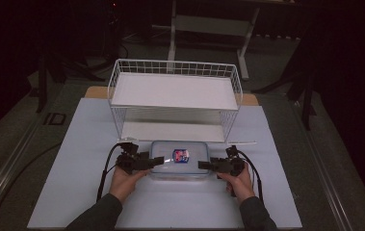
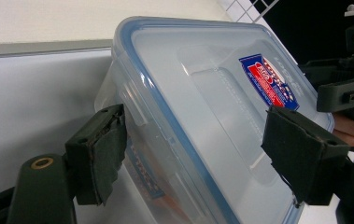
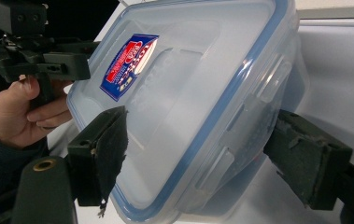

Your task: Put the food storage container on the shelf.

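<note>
A clear plastic container [image 1: 179, 161] with a blue-rimmed lid and a red and blue sticker lies on the white table just in front of a wire rack. My left gripper [image 1: 157, 162] is at its left end and my right gripper [image 1: 204, 165] at its right end. In the left gripper view the container [image 2: 212, 93] lies between the wide-apart jaws of my left gripper [image 2: 198, 140], which is open. In the right gripper view the container [image 3: 188, 93] sits the same way inside my open right gripper [image 3: 202, 154]. I cannot tell whether any pad touches it.
A white wire rack [image 1: 117, 72] with two white shelves stands right behind the container. The white table top [image 1: 74, 192] extends to both sides and toward the person. A thin white stick [image 1: 245, 142] lies by the rack's right foot. Dark floor surrounds the table.
</note>
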`<action>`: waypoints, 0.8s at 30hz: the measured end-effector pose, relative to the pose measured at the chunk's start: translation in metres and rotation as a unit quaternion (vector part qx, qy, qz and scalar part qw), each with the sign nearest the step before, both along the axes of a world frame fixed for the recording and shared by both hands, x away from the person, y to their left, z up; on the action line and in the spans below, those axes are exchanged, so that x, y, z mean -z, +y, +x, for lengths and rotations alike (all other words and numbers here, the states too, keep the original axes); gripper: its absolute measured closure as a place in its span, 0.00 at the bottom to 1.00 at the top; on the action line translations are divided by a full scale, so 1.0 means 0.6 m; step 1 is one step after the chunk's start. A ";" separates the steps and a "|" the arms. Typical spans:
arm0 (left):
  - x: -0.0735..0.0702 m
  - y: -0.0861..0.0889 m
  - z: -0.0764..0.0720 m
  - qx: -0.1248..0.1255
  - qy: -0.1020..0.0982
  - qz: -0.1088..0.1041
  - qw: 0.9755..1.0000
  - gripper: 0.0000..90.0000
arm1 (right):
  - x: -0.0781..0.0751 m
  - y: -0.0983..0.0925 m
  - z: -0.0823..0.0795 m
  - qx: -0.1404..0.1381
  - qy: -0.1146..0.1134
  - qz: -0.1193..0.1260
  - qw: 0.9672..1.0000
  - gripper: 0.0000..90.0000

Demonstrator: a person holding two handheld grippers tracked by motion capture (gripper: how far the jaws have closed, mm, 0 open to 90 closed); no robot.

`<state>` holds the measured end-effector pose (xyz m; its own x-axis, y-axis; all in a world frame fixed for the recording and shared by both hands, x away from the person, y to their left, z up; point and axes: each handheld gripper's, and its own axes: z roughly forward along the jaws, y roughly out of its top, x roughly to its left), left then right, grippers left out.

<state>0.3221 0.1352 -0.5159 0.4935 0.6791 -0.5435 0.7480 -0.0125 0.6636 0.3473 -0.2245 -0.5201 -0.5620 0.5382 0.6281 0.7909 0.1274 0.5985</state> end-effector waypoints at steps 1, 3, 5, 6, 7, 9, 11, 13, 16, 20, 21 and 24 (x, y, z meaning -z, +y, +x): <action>0.001 0.000 0.000 0.001 0.002 -0.002 1.000 0.25 | 0.000 0.000 0.000 0.001 -0.001 0.000 1.000 0.24; 0.003 0.002 0.002 0.002 0.007 -0.010 1.000 0.24 | 0.002 -0.001 -0.001 0.001 -0.004 0.003 1.000 0.25; 0.004 0.002 0.002 0.006 0.010 -0.015 1.000 0.24 | 0.002 -0.001 -0.002 0.003 -0.005 0.005 1.000 0.25; 0.004 0.001 0.001 0.009 0.010 -0.014 1.000 0.24 | 0.002 -0.001 -0.003 0.003 -0.006 0.006 1.000 0.26; 0.004 0.001 0.001 0.008 0.009 -0.014 1.000 0.24 | 0.002 -0.001 -0.004 0.003 -0.007 0.008 1.000 0.26; 0.004 0.001 0.000 0.007 0.012 -0.015 1.000 0.24 | 0.002 -0.001 -0.005 0.002 -0.008 0.010 1.000 0.26; 0.004 0.002 -0.002 0.006 0.017 -0.019 1.000 0.24 | 0.002 -0.001 -0.006 0.003 -0.010 0.011 1.000 0.27; 0.005 0.003 -0.003 0.006 0.019 -0.021 1.000 0.23 | 0.002 -0.001 -0.007 0.003 -0.010 0.012 1.000 0.28; 0.005 0.005 -0.005 0.009 0.023 -0.024 0.999 0.23 | 0.001 -0.004 -0.010 0.003 -0.017 0.015 1.000 0.31; 0.006 0.009 -0.004 0.014 0.024 -0.026 0.999 0.22 | 0.000 -0.001 -0.014 0.002 -0.026 0.015 1.000 0.31; 0.007 0.010 -0.005 0.014 0.026 -0.028 0.999 0.21 | 0.000 -0.001 -0.015 0.003 -0.028 0.016 0.999 0.32; 0.006 0.013 -0.007 0.016 0.032 -0.031 0.999 0.22 | 0.000 -0.003 -0.016 0.001 -0.030 0.020 0.999 0.35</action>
<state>0.3180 0.1427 -0.5196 0.4775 0.6275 -0.6150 0.7884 0.0030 0.6152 0.3376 -0.2262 -0.5199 -0.5984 0.5142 0.6144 0.7540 0.1020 0.6490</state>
